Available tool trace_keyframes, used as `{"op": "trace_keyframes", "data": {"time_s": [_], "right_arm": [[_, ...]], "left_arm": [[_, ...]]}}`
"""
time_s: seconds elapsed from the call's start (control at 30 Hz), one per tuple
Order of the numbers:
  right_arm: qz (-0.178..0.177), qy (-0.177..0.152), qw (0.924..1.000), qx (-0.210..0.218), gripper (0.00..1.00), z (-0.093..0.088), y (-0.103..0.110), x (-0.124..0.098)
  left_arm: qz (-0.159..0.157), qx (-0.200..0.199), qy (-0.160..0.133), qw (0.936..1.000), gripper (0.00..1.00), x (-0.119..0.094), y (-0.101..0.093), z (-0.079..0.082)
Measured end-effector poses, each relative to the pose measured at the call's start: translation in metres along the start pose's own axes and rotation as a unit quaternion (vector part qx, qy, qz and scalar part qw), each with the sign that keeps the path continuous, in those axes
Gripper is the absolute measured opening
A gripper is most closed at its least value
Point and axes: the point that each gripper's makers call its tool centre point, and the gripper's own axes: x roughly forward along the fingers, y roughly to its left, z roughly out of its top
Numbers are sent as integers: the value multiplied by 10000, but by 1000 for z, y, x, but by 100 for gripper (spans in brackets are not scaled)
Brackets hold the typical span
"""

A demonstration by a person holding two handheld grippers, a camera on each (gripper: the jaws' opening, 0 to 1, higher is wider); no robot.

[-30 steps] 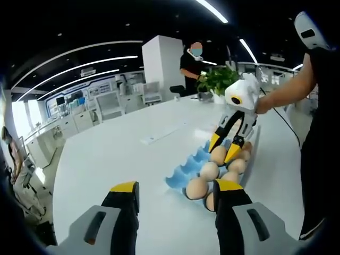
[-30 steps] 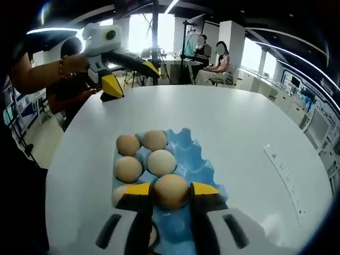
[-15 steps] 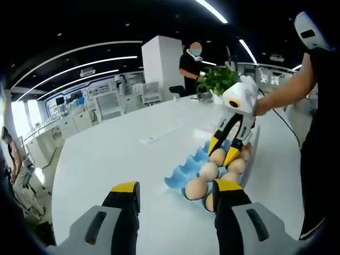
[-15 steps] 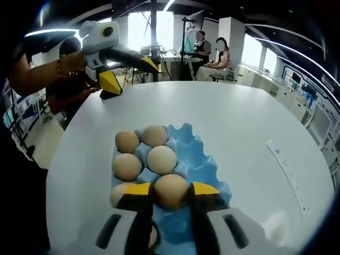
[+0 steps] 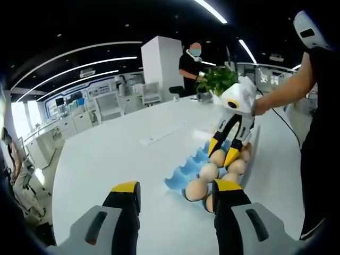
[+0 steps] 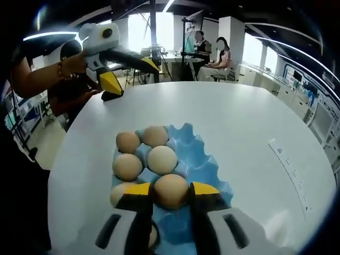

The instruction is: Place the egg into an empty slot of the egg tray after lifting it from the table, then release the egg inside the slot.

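Open office, ceiling light strips, people at rear desks. Large white table (image 6: pixel 249 133) carries blue egg tray (image 6: pixel 197 159), several eggs seated in slots. Potted plant (image 5: pixel 217 79) at table's far end. Right gripper (image 6: pixel 171 191) low over tray's near edge, yellow-tipped jaws clamped on egg (image 6: pixel 170 190) above a slot. Left gripper (image 5: pixel 175 188) hangs over bare table beside tray, jaws apart, nothing between them. Power strip (image 5: pixel 159 135) flat on table, well apart from tray.
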Motion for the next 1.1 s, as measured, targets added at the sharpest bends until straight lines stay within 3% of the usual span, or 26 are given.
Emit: {"op": "trace_keyframes", "data": {"time_s": [0.73, 1.1], "right_arm": [[129, -268, 9993, -240, 28, -1, 2, -1], [-12, -490, 9988, -81, 31, 0, -1, -3]], "left_arm": [[-4, 37, 50, 10000, 54, 2, -2, 0], [17, 30, 41, 10000, 54, -1, -1, 1]]}}
